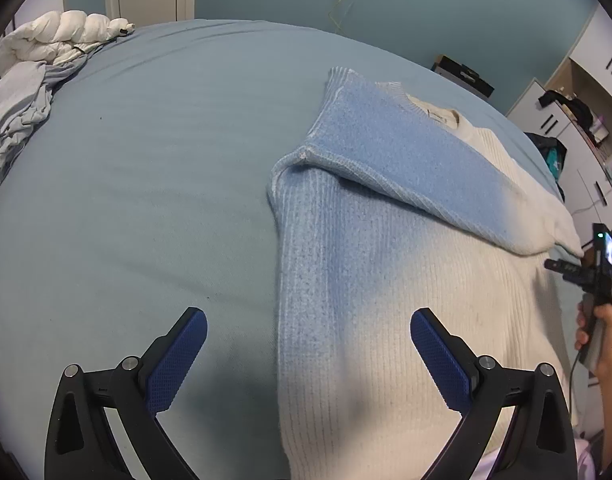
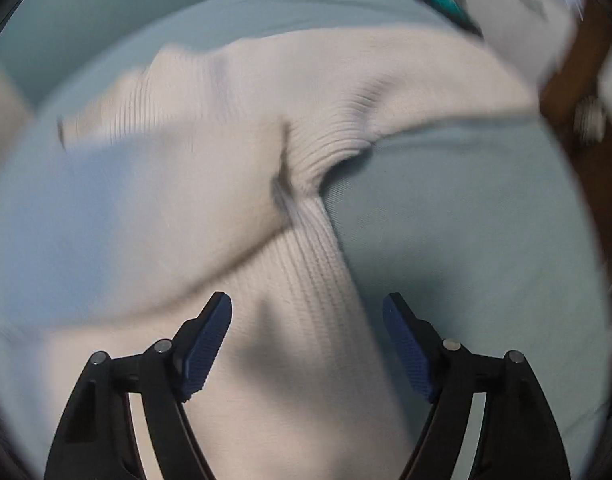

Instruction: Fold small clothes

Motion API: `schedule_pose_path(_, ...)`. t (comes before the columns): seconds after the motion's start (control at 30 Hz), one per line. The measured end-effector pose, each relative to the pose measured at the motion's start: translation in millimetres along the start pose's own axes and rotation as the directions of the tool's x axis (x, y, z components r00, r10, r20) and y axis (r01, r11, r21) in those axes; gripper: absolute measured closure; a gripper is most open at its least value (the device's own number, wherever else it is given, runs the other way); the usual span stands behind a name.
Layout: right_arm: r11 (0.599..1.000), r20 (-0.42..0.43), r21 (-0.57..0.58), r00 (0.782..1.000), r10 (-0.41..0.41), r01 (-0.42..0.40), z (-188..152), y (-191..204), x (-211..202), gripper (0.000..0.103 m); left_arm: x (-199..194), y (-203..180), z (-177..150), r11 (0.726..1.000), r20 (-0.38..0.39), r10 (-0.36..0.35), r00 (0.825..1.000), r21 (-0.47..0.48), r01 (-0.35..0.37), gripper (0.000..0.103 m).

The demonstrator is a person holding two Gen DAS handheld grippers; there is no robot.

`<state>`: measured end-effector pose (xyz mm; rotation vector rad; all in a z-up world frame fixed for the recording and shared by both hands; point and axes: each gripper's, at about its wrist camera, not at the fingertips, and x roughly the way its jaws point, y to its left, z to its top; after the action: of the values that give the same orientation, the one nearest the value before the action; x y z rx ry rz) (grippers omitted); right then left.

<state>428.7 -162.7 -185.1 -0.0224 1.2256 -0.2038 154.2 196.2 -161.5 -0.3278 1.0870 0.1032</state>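
A blue-and-white ribbed sweater is spread on the pale blue bed, one sleeve folded across. Both the left hand-held gripper and right hand-held gripper are held wide apart, gripping nothing.

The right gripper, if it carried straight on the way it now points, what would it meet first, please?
Most likely the cream ribbed sweater lying under the open right gripper; depth is blurred.

We see our left gripper hovering with its jaws wide apart above a ribbed blue-and-cream sweater lying on the pale blue bedsheet. One blue sleeve is folded across the sweater's chest. At the right edge, our right hand grips the other gripper's handle. A crumpled white duvet sits at the far left corner.
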Motion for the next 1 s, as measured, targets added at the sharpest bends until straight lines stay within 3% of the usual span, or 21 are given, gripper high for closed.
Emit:
schedule_pose_path(0.1, 0.98, 0.053, -0.195, 0.998, -0.039, 0.048, 11.4, 23.2, 7.7, 0.028, 0.5, 2.1, -0.3, 1.0, -0.002, 0.0, 1.0, -0.006, 0.0, 0.001)
schedule_pose_path(0.23, 0.943, 0.011, -0.332, 1.0, -0.027, 0.029, 42.0, 30.2, 29.8, 0.03, 3.5, 5.0, 0.1, 1.0, -0.008, -0.001, 1.0, -0.015, 0.001, 0.001)
schedule_pose_path(0.33, 0.926, -0.013, -0.371, 0.998, 0.062, -0.062, 57.4, 31.9, 26.7, 0.075, 5.5, 6.1, 1.3, 1.0, -0.01, 0.006, 1.0, -0.018, -0.007, 0.001)
schedule_pose_path(0.37, 0.921, -0.011, -0.38, 0.996, 0.094, -0.091, 61.9, 30.8, 20.0, 0.08, 5.5, 6.3, 1.6, 1.0, -0.009, 0.006, 1.0, -0.02, -0.006, 0.001)
schedule_pose_path(0.47, 0.902, -0.044, -0.375, 0.976, 0.213, -0.214, 74.5, 18.5, -5.1, 0.085, 7.4, 6.3, 1.8, 1.0, -0.012, 0.007, 1.0, -0.025, -0.007, 0.001)
schedule_pose_path(0.57, 0.885, -0.124, -0.371, 0.96, 0.253, -0.281, 86.1, 1.8, -21.2, 0.085, 9.9, 5.8, 0.7, 1.0, -0.019, 0.009, 1.0, -0.022, -0.01, 0.001)
schedule_pose_path(0.67, 0.875, -0.222, -0.274, 0.912, 0.345, -0.398, 103.5, -17.1, -33.7, 0.084, 10.0, 2.9, -0.1, 1.0, -0.021, 0.011, 1.0, -0.007, -0.012, 0.001)
schedule_pose_path(0.7, 0.871, -0.254, -0.202, 0.883, 0.395, -0.448, 107.3, -26.5, -36.0, 0.083, 9.5, 1.6, -0.1, 1.0, -0.019, 0.014, 1.0, -0.001, -0.014, 0.001)
schedule_pose_path(0.73, 0.857, -0.3, -0.11, 0.839, 0.455, -0.504, 109.1, -36.1, -33.7, 0.08, 9.3, 0.4, 0.2, 1.0, -0.017, 0.016, 1.0, 0.003, -0.016, 0.001)
schedule_pose_path(0.77, 0.855, -0.327, -0.059, 0.819, 0.472, -0.516, 99.5, -43.2, -38.9, 0.074, 9.4, 0.2, 0.3, 1.0, -0.017, 0.017, 1.0, 0.005, -0.017, 0.001)
schedule_pose_path(0.8, 0.868, -0.351, -0.028, 0.818, 0.455, -0.495, 98.6, -45.2, -39.5, 0.072, 9.5, -0.2, 0.3, 1.0, -0.018, 0.018, 1.0, 0.008, -0.017, 0.001)
schedule_pose_path(0.87, 0.926, -0.363, -0.041, 0.869, 0.337, -0.376, 94.8, -56.7, -32.5, 0.064, 10.2, -0.4, 0.1, 1.0, -0.022, 0.016, 1.0, 0.008, -0.016, 0.001)
schedule_pose_path(0.93, 0.962, -0.317, -0.034, 0.916, 0.247, -0.271, 87.6, -68.1, -31.3, 0.054, 11.4, -0.9, -0.2, 1.0, -0.026, 0.014, 1.0, 0.008, -0.014, 0.001)
schedule_pose_path(1.0, 0.964, -0.29, -0.01, 0.923, 0.251, -0.265, 75.0, -71.2, -27.0, 0.048, 12.7, -1.9, -0.4, 1.0, -0.029, 0.016, 0.999, 0.011, -0.016, 0.001)
